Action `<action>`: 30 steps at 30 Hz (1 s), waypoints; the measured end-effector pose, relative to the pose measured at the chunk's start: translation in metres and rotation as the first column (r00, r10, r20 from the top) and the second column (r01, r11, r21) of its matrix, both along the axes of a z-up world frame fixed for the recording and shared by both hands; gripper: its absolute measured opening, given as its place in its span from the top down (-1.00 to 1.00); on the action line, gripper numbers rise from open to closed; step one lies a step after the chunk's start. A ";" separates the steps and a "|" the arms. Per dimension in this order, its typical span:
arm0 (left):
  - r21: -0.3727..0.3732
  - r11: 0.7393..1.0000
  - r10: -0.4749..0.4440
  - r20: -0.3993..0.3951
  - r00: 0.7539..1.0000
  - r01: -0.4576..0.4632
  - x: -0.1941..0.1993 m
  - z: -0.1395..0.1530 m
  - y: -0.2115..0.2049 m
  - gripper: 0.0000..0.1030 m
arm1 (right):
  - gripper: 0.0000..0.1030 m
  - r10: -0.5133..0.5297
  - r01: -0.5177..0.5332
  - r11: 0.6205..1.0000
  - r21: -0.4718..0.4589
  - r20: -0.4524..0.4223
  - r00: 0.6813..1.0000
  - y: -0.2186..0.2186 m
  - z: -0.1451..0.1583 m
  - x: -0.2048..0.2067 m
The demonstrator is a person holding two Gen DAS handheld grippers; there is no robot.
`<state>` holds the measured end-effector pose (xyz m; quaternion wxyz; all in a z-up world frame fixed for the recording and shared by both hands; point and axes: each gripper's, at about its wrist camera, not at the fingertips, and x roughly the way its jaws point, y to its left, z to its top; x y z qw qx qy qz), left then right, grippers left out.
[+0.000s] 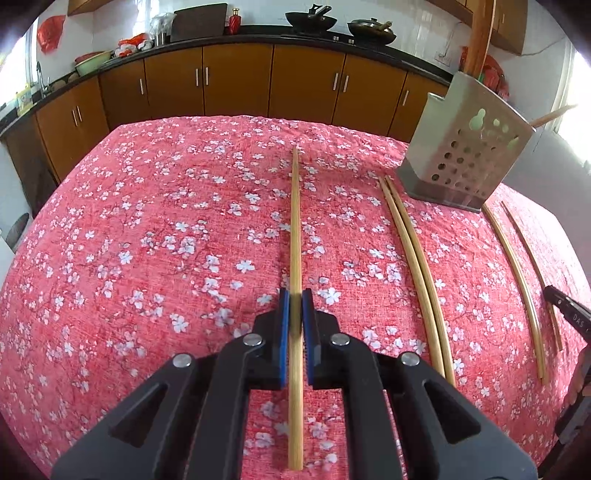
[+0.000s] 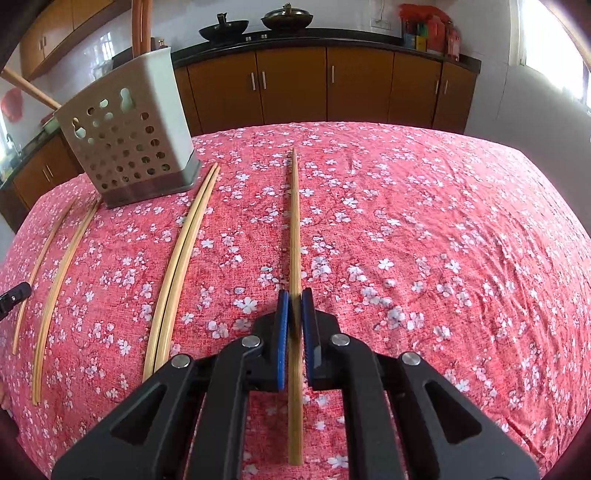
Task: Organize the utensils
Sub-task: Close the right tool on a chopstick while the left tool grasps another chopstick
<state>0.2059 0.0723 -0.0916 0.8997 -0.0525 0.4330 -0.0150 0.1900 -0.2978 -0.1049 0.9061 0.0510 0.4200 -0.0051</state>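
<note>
Chopstick (image 1: 295, 221) sits between the blue pads of the left gripper (image 1: 295, 299), centre frame in the left wrist view. Jaws are closed on it approx. mid-length. Its tip points up-frame and its butt end runs back under the gripper body. We can't tell whether it is lifted off the red floral tablecloth (image 1: 147, 240).

Same view, right of centre: a chopstick pair (image 1: 410, 251) lies side by side, touching, on the cloth. Two more chopsticks (image 1: 517, 266) lie slightly apart near the right edge. A perforated utensil holder (image 1: 465, 155) stands upright at upper right, just beyond the pair's far tips, with a wooden handle (image 1: 478, 37) sticking out of the top.

In the right wrist view, the right gripper (image 2: 294, 299) is likewise clamped on a second chopstick (image 2: 294, 221), centre frame, tip pointing up-frame. Here the holder is at upper left and the loose sticks lie left of centre.

Background: brown cabinets (image 1: 236, 81) and two woks (image 1: 312, 18) on the counter at top of frame.
</note>
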 end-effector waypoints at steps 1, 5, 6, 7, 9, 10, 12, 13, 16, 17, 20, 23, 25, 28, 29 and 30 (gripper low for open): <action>-0.005 1.000 0.001 0.000 1.000 -0.001 -0.001 0.000 0.001 0.82 | 0.84 0.000 0.000 1.000 0.002 0.000 1.000 -0.001 0.000 0.000; 0.008 1.000 0.002 0.000 1.000 -0.002 -0.004 0.002 0.001 0.82 | 0.84 0.000 0.000 1.000 -0.004 0.000 1.000 -0.001 0.000 0.000; 0.014 1.000 0.002 -0.001 1.000 -0.002 -0.003 0.001 -0.001 0.82 | 0.84 0.000 0.000 1.000 -0.006 0.000 1.000 0.000 0.000 0.000; 0.018 1.000 0.003 -0.002 1.000 -0.003 -0.002 0.001 -0.002 0.82 | 0.83 0.000 0.000 1.000 -0.006 0.000 1.000 -0.001 0.000 0.000; 0.019 1.000 0.003 -0.002 1.000 -0.003 -0.001 0.001 -0.003 0.82 | 0.83 0.000 0.000 1.000 -0.006 0.000 1.000 -0.001 0.000 0.000; 0.017 1.000 0.004 -0.002 1.000 -0.003 -0.001 0.001 -0.003 0.82 | 0.83 0.000 0.000 1.000 -0.005 0.000 1.000 -0.001 0.000 0.000; 0.009 1.000 0.003 -0.002 1.000 -0.003 -0.001 0.001 -0.003 0.82 | 0.83 0.000 0.000 1.000 -0.005 0.000 1.000 -0.001 0.000 0.000; 0.005 1.000 0.003 -0.002 1.000 -0.003 0.000 0.000 -0.003 0.82 | 0.83 0.000 0.000 1.000 -0.005 0.000 1.000 0.000 0.000 0.000; -0.006 1.000 0.003 -0.001 1.000 -0.003 0.000 0.000 -0.001 0.82 | 0.83 0.000 0.000 1.000 -0.006 0.000 1.000 -0.001 0.000 0.000; -0.010 1.000 0.003 -0.001 1.000 -0.003 0.000 0.000 -0.001 0.82 | 0.83 0.000 0.000 1.000 -0.006 -0.001 1.000 -0.001 0.001 0.000; -0.015 1.000 0.004 -0.001 1.000 -0.004 -0.001 0.000 0.002 0.82 | 0.83 0.000 0.000 1.000 -0.005 -0.001 1.000 -0.001 0.001 0.000; -0.016 1.000 0.005 0.000 1.000 -0.005 -0.002 0.001 0.003 0.82 | 0.83 0.000 0.000 1.000 -0.003 -0.001 1.000 -0.001 0.001 -0.001; -0.016 1.000 0.005 0.000 1.000 -0.005 -0.002 0.001 0.003 0.82 | 0.83 0.000 0.000 1.000 -0.002 -0.001 1.000 0.000 0.001 0.000; -0.016 1.000 0.005 -0.001 1.000 -0.005 -0.002 0.001 0.003 0.82 | 0.83 0.000 0.000 1.000 -0.001 -0.001 1.000 -0.001 0.001 0.000; -0.017 1.000 0.005 -0.001 1.000 -0.005 -0.002 0.001 0.003 0.82 | 0.83 0.000 0.000 1.000 -0.001 -0.001 1.000 -0.001 0.001 0.000; -0.017 1.000 0.005 -0.001 1.000 -0.005 -0.002 0.001 0.003 0.82 | 0.83 0.000 0.000 1.000 0.000 -0.001 1.000 -0.001 0.000 0.000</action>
